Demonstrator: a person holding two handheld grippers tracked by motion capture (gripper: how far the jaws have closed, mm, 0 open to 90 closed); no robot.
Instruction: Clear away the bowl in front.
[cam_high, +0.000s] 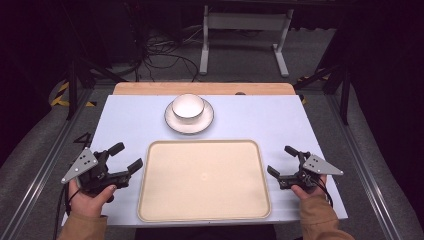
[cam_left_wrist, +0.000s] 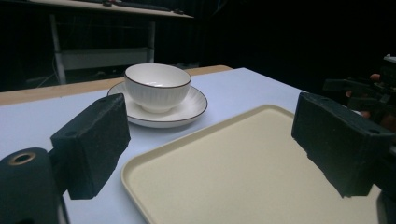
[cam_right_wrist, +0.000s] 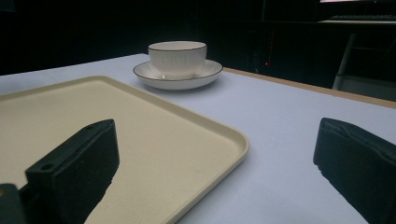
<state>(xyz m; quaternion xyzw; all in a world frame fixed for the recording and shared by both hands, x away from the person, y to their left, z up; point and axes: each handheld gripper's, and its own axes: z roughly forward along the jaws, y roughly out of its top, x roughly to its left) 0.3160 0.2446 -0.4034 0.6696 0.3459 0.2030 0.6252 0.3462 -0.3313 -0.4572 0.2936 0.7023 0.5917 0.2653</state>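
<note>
A white bowl (cam_high: 188, 105) stands on a white plate (cam_high: 172, 122) at the far middle of the table. In front of them lies an empty cream tray (cam_high: 204, 180). My left gripper (cam_high: 126, 157) hovers just left of the tray, open, with nothing between its jaws. My right gripper (cam_high: 281, 160) rests at the tray's right side, also open and empty. In the left gripper view the bowl (cam_left_wrist: 157, 86) and plate (cam_left_wrist: 187, 110) lie ahead beyond the tray (cam_left_wrist: 219, 177). The right gripper view has the bowl (cam_right_wrist: 177, 58), plate (cam_right_wrist: 159, 80) and tray corner (cam_right_wrist: 154, 140).
The table has a pale blue top (cam_high: 260, 120) with a wooden strip (cam_high: 150, 88) along its far edge. Metal rails run along both sides. Beyond the table, on the floor, are cables and a white frame (cam_high: 245, 35).
</note>
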